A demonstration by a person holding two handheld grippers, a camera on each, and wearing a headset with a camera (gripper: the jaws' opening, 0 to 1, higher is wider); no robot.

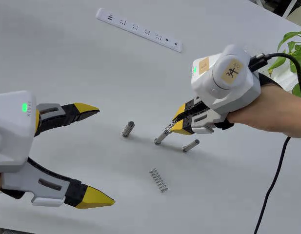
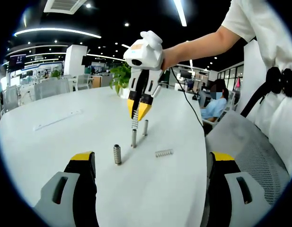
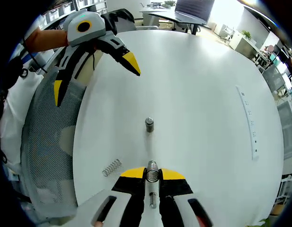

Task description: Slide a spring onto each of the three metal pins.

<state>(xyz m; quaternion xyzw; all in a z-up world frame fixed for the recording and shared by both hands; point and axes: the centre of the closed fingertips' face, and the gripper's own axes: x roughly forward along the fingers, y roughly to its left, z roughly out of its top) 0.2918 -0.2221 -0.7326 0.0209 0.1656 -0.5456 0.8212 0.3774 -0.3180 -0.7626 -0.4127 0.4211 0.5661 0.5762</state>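
Now, right gripper (image 1: 175, 126): jaws pinched on a spring (image 1: 169, 128), seemingly threaded onto middle pin (image 1: 161, 138).
Left gripper (image 1: 106, 156): jaws wide apart, empty.
Counter (image 1: 67, 58): loose spring (image 1: 158, 180); spring-fitted pin (image 1: 128, 128); bare pin (image 1: 190, 145).

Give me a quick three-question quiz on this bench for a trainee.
1. True or false: the left tongs are open and hold nothing.
2. What do the right tongs grip at the middle pin? A a spring, B a plug, C nothing.
3. How many springs lie loose on the table?

Key
1. True.
2. A.
3. One, the loose spring.
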